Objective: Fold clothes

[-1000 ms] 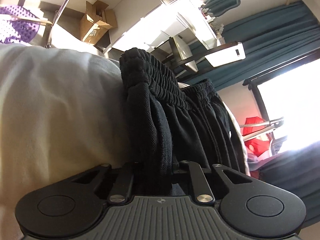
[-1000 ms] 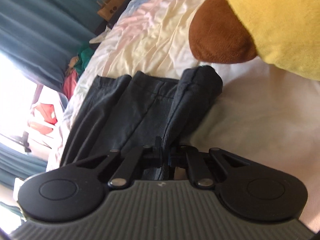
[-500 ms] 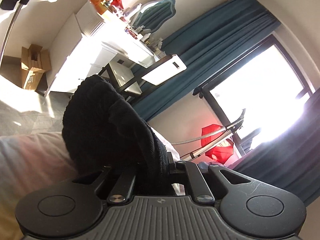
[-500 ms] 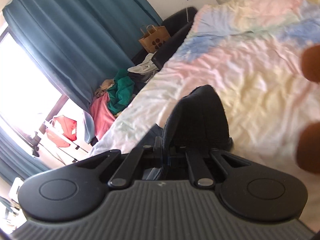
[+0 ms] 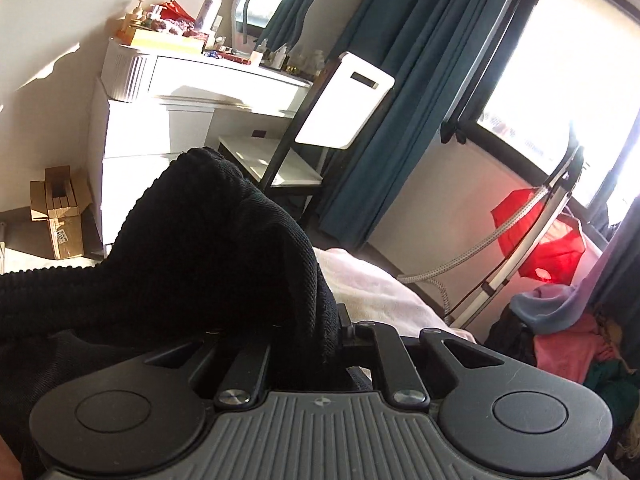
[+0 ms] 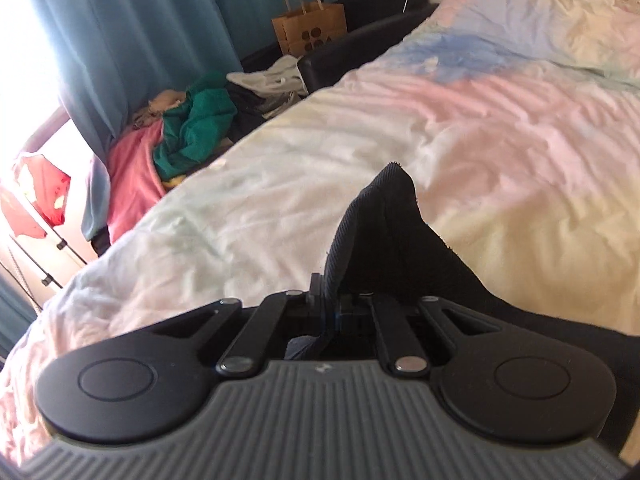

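Black shorts (image 5: 208, 248) are held up off the bed by both grippers. My left gripper (image 5: 316, 332) is shut on the ribbed waistband end, which bunches over its fingers and hides them. My right gripper (image 6: 340, 300) is shut on another corner of the black shorts (image 6: 384, 224), which sticks up as a peak above the jaws and drapes off to the right. The rest of the garment hangs below both views.
A pastel bed sheet (image 6: 460, 120) spreads ahead of the right gripper. A pile of pink and green clothes (image 6: 180, 136) and a paper bag (image 6: 308, 32) lie beyond it. A white dresser (image 5: 168, 108), a chair (image 5: 320, 132), teal curtains (image 5: 420, 60) and a cardboard box (image 5: 60, 212) face the left gripper.
Both grippers have lifted and tilted up with the shorts. The shorts, flat on the bed a second ago, now hang from both grippers. The plush toy has left the right view.
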Available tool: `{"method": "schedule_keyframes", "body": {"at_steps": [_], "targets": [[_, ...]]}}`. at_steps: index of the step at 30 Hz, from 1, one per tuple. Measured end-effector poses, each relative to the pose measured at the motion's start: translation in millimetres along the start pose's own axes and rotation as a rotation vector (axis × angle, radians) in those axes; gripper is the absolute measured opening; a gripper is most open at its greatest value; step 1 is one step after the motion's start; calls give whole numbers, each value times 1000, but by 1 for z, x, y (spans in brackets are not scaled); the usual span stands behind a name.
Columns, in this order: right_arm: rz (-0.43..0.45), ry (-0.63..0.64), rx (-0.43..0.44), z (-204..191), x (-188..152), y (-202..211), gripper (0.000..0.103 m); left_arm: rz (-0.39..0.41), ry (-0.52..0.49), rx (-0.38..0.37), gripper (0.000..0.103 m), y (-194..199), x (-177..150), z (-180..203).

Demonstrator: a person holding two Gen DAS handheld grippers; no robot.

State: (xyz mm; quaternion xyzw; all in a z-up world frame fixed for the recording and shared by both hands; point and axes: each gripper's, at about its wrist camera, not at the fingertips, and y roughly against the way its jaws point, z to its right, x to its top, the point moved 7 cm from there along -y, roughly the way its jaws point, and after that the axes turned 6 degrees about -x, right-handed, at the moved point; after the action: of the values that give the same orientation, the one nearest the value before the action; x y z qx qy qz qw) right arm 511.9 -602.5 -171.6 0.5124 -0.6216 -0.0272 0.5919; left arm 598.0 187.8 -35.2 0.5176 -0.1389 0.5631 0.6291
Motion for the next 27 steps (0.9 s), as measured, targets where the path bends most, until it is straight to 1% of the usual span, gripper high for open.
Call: {"method": "schedule_keyframes", "body": {"at_steps": [1, 2, 3, 4, 5, 6, 7, 8, 9, 10, 12, 13, 15, 16, 17, 18, 20, 22, 23, 25, 27], "targets": [[-8, -4, 6, 1, -3, -6, 8, -12, -9, -8, 20, -1, -4, -3], [-15, -9, 11, 1, -5, -12, 11, -24, -18, -17, 23, -2, -7, -7], [-23, -13, 17, 2, -8, -18, 14, -36, -27, -25, 30, -2, -11, -10], [-28, -24, 30, 3, -9, -21, 17, -47, -36, -34, 41, -3, -14, -13], [-36, -38, 59, 5, -8, -19, 26, -59, -45, -42, 45, -4, -18, -17], [-53, -45, 94, 7, -7, -17, 34, -71, -54, -50, 52, -5, -21, -20], [-58, -49, 122, 9, -5, -12, 36, -83, -63, -59, 61, -5, -25, -24], [-44, -54, 140, 14, -3, -3, 43, -95, -72, -67, 66, -6, -28, -27], [-20, -60, 154, 20, 0, 9, 51, -107, -81, -76, 73, -7, -32, -30], [3, -69, 165, 27, 2, 22, 55, -114, -63, -101, 77, 1, -32, -38], [34, -91, 178, 45, 4, 47, 66, -133, -39, -154, 81, 23, -34, -53], [44, -106, 191, 55, 3, 59, 68, -140, -27, -158, 82, 34, -36, -62], [35, -145, 228, 78, -6, 83, 68, -156, 15, -166, 83, 60, -41, -85], [15, -172, 247, 87, -14, 91, 68, -165, 45, -172, 83, 76, -45, -99], [-5, -211, 280, 96, -22, 99, 68, -154, 92, -181, 83, 92, -51, -111], [-24, -250, 312, 105, -31, 106, 68, -160, 155, -188, 83, 105, -59, -122], [-93, -372, 384, 121, -49, 112, 68, -172, 283, -201, 84, 130, -77, -145], [-196, -470, 403, 131, -70, 108, 68, -198, 382, -208, 84, 143, -97, -164], [-240, -499, 408, 132, -81, 106, 68, -206, 427, -214, 84, 148, -106, -174], [-309, -531, 430, 130, -101, 100, 68, -218, 478, -224, 84, 142, -114, -185], [-339, -530, 449, 121, -113, 91, 68, -202, 522, -232, 84, 130, -114, -196]]}}
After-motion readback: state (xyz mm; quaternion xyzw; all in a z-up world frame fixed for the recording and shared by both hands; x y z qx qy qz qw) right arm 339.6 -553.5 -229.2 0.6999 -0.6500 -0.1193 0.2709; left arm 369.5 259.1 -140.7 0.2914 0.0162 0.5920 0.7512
